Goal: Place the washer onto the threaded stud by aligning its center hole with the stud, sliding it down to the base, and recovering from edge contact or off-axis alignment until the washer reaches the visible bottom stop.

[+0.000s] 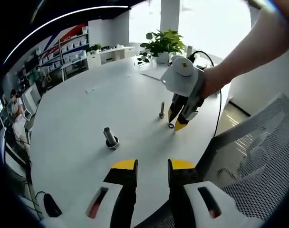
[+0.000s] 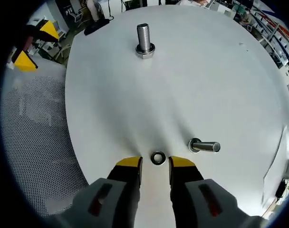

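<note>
White round table: small silver steel washer lies flat before the right hand-held gripper, jaws parted, beside the slim threaded stud; left hand-held gripper released; stud base partly hidden.

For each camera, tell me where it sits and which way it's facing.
Left gripper view: rides the left claw, looking across the white table at two studs, large stud nearer, and the right claw, held by a hand.
Right gripper view: rides the right claw, looking down at the washer just ahead.
Shared: table, both studs, washer.
</note>
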Motion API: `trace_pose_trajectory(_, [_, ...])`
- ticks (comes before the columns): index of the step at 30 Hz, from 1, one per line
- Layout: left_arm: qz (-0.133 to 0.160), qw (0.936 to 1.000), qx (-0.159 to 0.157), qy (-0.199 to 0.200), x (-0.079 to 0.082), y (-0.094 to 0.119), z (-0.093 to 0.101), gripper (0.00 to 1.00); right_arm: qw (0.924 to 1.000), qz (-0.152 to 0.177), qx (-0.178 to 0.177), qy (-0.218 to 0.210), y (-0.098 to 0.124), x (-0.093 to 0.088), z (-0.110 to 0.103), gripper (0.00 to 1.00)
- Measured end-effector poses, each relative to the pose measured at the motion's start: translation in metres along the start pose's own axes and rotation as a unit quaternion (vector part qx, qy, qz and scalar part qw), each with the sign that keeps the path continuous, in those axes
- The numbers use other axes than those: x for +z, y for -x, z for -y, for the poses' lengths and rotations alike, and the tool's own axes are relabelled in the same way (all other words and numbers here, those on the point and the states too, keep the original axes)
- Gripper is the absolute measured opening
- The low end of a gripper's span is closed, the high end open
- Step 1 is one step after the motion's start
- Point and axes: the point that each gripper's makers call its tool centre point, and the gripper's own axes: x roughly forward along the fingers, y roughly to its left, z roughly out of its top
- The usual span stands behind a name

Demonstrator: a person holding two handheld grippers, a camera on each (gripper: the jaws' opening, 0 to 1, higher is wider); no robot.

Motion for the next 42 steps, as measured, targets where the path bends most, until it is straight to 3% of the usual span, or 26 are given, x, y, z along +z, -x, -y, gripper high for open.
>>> trace_pose_trajectory(4, [0.001,1.0,0.0,-0.001,0.0006,0.0,-0.0002,0.23,0.9999,-0.004,0.002,0.013,0.0005,-0.0006,-0.0014,0.19])
trace_pose_trajectory(8, [-0.001,1.0,0.0,-0.002,0.0,0.0,0.0005,0.23,0.9999,-0.01,0.005,-0.002,-0.0014,-0.0001,0.0013,0.18])
trace_pose_trajectory(12, [-0.002,1.0,0.0,-0.005,-0.0001,-0.0001,0.0008,0.23,0.9986,-0.053,0.001,0.0,-0.0021,0.0,0.0024,0.16])
trace_pose_trajectory(14, [-0.002,1.0,0.0,-0.007,-0.0001,-0.0002,0.0009,0.23,0.9978,-0.063,0.001,0.021,-0.0035,0.0013,0.0022,0.16])
trace_pose_trajectory(22, [-0.002,1.0,-0.001,-0.007,0.0003,0.0,0.0017,0.23,0.9962,-0.082,-0.003,0.032,-0.0034,0.0012,0.0007,0.15])
trace_pose_trajectory(26, [0.002,1.0,0.001,-0.007,0.0023,0.0003,0.0003,0.23,0.9961,-0.088,-0.007,-0.011,-0.0035,0.0013,0.0032,0.15])
trace_pose_trajectory(32, [0.003,1.0,0.006,-0.004,0.0022,0.0019,-0.0023,0.23,0.9968,-0.073,-0.02,-0.028,-0.0018,0.0003,0.0023,0.15])
trace_pose_trajectory(37, [0.01,0.9999,0.012,0.002,0.0048,0.0037,-0.0059,0.23,0.9965,-0.023,-0.037,-0.07,-0.0006,0.0014,0.0026,0.14])
trace_pose_trajectory(42, [0.009,0.9999,0.014,0.002,0.0047,0.0042,-0.0067,0.23,0.9966,0.004,-0.046,-0.068,0.0012,-0.0016,0.0013,0.14])
